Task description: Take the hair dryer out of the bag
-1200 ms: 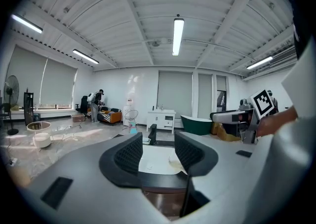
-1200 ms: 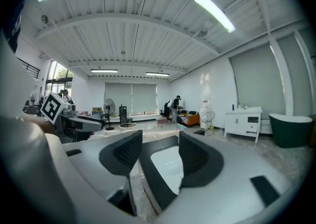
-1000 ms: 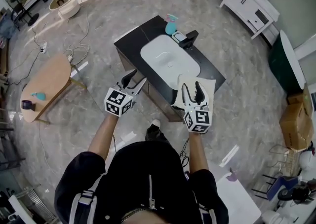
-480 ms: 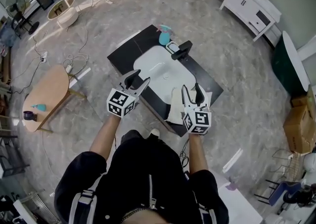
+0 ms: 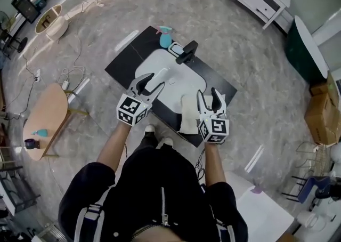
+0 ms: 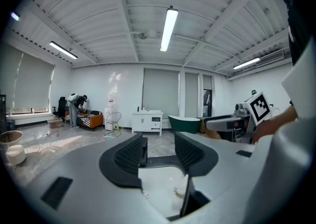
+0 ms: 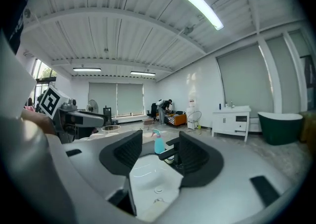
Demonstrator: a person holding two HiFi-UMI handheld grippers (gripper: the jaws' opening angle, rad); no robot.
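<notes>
Quick update from my end: over the last second I've basically just walked the rig up to the black desk [image 5: 120, 66] with the white sink basin [image 5: 169, 71] sunk into it, so everything has slid closer and lower in the head view. Starting on the left, my left gripper [image 5: 150, 82] was hanging off the near-left edge of the desk and is now out over the near rim of the basin. Its jaws stand well apart with nothing in them; looking along them I only get the basin. In the middle is the cream bag [image 5: 187, 114], lying on the near right corner of the desk. A second ago it sat right under my right gripper, and now it lies between the two grippers, just beside the right one. My right gripper [image 5: 209, 96] is likewise wide open and empty, pointing across the basin at the black faucet [image 5: 186, 53] and the teal spray bottle [image 5: 165, 35]. I can't see the hair dryer anywhere, so I'm guessing it's still inside the bag. So the approach is done, nothing's grabbed yet, and I reckon the next job is pinning the bag and opening it.
</notes>
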